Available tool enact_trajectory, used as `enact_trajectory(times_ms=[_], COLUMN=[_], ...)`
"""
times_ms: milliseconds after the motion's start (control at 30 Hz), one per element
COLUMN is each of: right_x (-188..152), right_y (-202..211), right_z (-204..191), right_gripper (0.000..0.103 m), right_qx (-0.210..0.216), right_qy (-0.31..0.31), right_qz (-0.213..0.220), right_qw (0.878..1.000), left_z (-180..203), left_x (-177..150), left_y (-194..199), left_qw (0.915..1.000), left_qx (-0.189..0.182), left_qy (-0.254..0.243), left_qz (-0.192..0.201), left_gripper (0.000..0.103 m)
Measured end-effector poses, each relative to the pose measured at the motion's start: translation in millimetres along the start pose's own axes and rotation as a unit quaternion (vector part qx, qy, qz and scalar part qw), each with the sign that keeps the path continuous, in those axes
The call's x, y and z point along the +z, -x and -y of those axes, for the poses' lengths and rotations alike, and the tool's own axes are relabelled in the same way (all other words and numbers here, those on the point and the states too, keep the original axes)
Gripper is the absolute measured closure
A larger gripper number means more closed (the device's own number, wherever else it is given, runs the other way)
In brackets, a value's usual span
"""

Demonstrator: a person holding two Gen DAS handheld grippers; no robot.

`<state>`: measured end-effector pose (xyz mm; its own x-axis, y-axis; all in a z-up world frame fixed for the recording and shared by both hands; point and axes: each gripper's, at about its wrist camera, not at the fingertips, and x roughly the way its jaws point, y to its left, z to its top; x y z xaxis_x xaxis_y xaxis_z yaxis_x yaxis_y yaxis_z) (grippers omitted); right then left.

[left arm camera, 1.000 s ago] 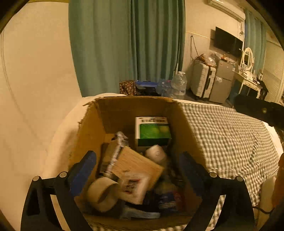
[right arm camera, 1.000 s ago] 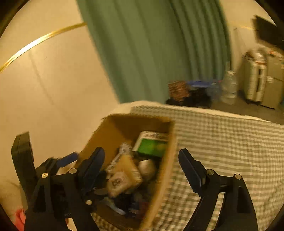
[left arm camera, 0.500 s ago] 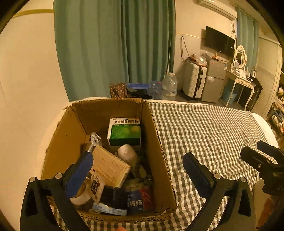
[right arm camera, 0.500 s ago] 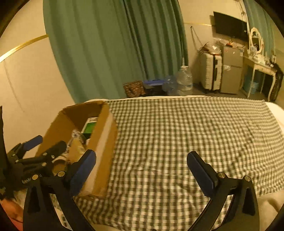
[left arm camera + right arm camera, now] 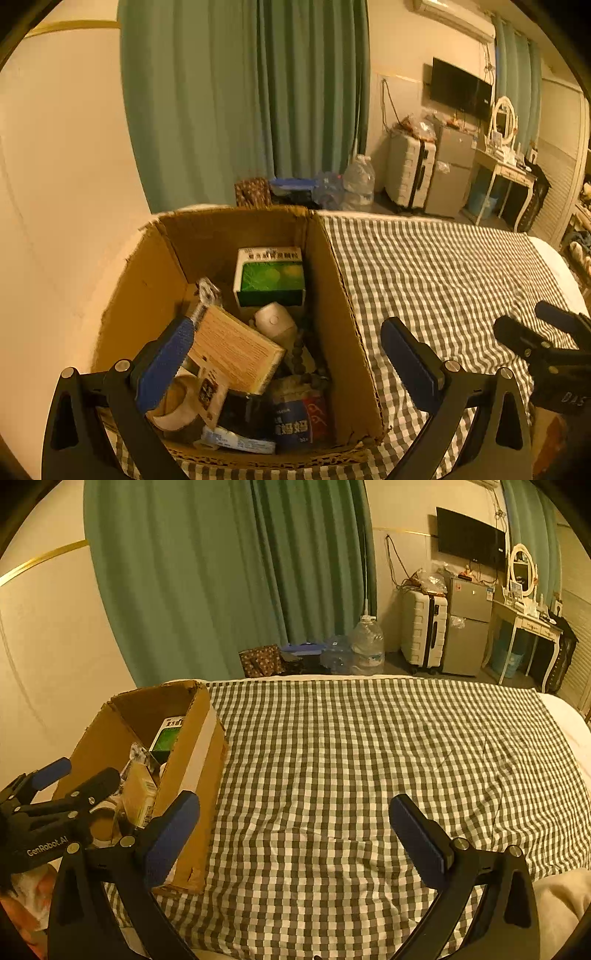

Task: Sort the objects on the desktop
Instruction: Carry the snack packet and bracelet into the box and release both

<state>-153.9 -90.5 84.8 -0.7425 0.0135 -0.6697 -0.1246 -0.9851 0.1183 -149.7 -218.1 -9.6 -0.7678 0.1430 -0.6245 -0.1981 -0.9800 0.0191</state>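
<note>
An open cardboard box stands at the left end of a checked cloth. It holds a green medicine box, a tan flat box, a white round device, a tape roll and a blue-red packet. My left gripper is open and empty, above the box's near side. My right gripper is open and empty over the bare cloth, right of the box. The left gripper also shows in the right wrist view.
A cream wall is close on the left. Green curtains hang behind. Beyond the far edge of the cloth are water bottles, a suitcase, a small fridge and a white dressing table.
My left gripper has drawn back and up from inside the box. My right gripper has swung right, from over the box to over the checked cloth.
</note>
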Motion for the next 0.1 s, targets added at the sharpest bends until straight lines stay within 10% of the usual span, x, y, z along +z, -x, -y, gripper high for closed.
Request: enact_trajectory(times_ms=[100], right_x=[-2.3], right_y=[-0.6], right_z=[0.1], right_gripper=[0.000], right_qx=[-0.001], right_qy=[0.004], right_qz=[-0.003], right_qw=[1.000], left_z=[-1.6], left_x=[1.7], left_y=[0.9], left_qw=[1.0000], left_qx=[-0.003], left_qy=[0.002], left_qz=[0.001], left_gripper=[0.000])
